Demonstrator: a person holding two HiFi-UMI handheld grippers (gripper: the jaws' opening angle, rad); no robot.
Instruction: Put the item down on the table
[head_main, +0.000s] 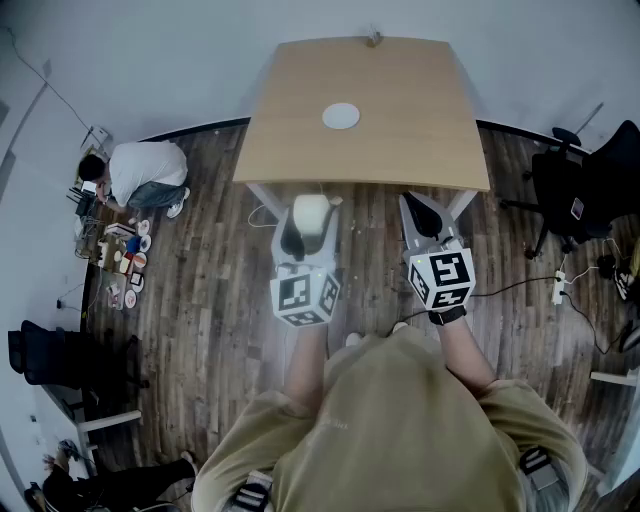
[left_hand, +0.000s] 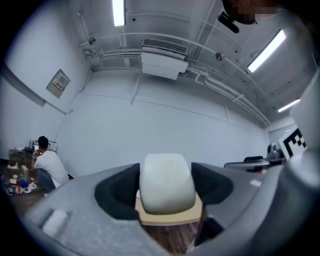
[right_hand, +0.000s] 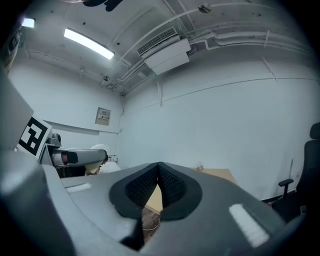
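While hovering just short of the table (head_main: 400, 140) edge, over wood floor (head_main: 200, 250), clamps a white item (left_hand: 166, 182) in the left gripper (head_main: 310, 212), jaws pressed on both its sides. Holds the right gripper (head_main: 420, 212) beside it, jaws closed together on nothing. Shows a white disc (head_main: 340, 116) lying mid-table, well apart from the item.

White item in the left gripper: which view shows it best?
The left gripper view: the white item sits large between the left gripper's jaws. The head view shows it small, from above. The right gripper view doesn't show it clearly.
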